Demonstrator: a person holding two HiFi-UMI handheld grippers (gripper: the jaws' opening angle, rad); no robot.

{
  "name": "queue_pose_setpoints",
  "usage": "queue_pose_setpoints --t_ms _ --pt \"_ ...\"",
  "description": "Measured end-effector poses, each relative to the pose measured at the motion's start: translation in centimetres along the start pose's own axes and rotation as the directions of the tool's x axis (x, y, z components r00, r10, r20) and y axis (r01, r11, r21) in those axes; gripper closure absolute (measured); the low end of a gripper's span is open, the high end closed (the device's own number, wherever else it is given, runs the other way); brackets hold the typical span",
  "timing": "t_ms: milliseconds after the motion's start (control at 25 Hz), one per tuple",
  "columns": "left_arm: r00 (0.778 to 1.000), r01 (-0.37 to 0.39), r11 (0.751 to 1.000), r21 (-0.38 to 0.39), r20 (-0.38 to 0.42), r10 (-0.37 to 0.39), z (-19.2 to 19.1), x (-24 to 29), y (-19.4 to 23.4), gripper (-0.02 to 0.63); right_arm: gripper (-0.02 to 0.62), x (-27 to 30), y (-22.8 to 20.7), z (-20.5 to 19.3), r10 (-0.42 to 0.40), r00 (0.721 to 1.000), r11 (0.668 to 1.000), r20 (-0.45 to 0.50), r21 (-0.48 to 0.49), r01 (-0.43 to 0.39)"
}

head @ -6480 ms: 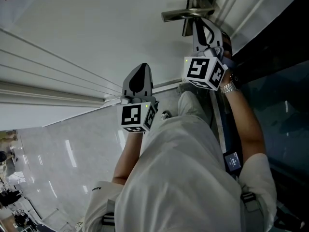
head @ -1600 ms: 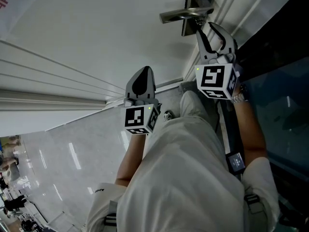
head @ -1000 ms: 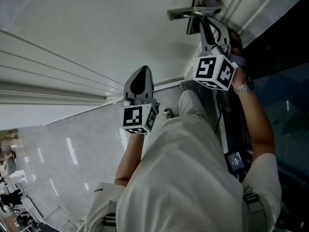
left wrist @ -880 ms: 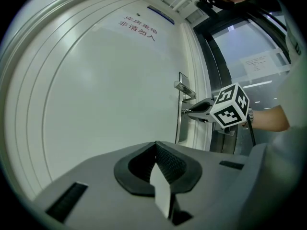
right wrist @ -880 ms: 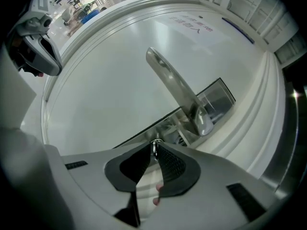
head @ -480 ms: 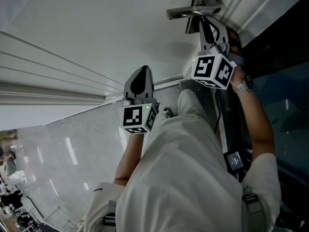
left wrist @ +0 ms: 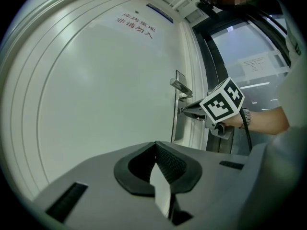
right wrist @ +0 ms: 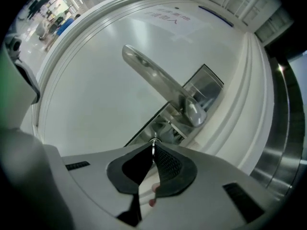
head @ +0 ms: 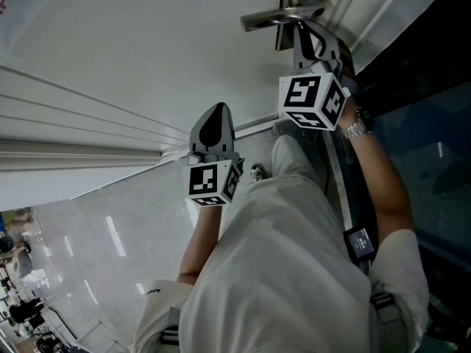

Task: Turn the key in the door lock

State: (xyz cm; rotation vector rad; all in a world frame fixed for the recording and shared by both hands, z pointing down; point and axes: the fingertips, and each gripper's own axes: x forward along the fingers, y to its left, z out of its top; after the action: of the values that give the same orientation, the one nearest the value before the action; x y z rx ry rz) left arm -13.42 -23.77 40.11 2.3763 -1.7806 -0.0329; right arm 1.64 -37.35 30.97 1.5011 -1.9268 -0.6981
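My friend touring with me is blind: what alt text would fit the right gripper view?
The right gripper is closing its jaws on a small metal key in a lock plate, close to a silver lever handle on a white door.

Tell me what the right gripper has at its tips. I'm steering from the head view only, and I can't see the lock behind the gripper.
Observer: In the right gripper view, the right gripper has the key between its jaw tips, and the jaws are closing on it.
Operator: Where is the key relative to the handle?
Observer: It is at the metal lock plate, under the door handle.
Operator: And the left gripper?
Observer: The left gripper view shows the left gripper shut with nothing between its jaws, facing the white door.
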Motion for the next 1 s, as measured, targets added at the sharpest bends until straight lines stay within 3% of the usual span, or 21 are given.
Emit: queue_pose_setpoints --t_ms 280,560,640,880,1000 --pt "1.000 -0.005 1.000 0.013 0.017 0.005 0.33 -0.13 0.26 0.597 0.584 0.07 -0.29 -0.13 0.033 0.999 0.975 -0.007 0.219 -0.031" --pt "1.000 0.001 1.000 0.010 0.014 -0.001 0.15 0.17 0.03 0.597 0.584 0.13 -0.57 -0.25 0.063 0.998 0.881 0.012 0.469 -0.061" --pt "1.000 0.000 1.000 0.008 0.014 0.000 0.17 0.27 0.13 0.597 0.584 0.18 -0.66 -0.38 0.083 0.996 0.830 0.021 0.552 -0.081" --pt "1.000 0.008 1.000 0.009 0.011 -0.008 0.07 0.55 -0.10 0.597 0.584 0.21 -0.91 -0.80 0.136 0.988 0.627 0.071 0.766 -0.141" --pt "1.000 0.009 1.000 0.007 0.004 -0.009 -0.01 0.59 -0.22 0.597 0.584 0.22 -1.05 -0.98 0.158 0.981 0.490 0.108 0.854 -0.173"
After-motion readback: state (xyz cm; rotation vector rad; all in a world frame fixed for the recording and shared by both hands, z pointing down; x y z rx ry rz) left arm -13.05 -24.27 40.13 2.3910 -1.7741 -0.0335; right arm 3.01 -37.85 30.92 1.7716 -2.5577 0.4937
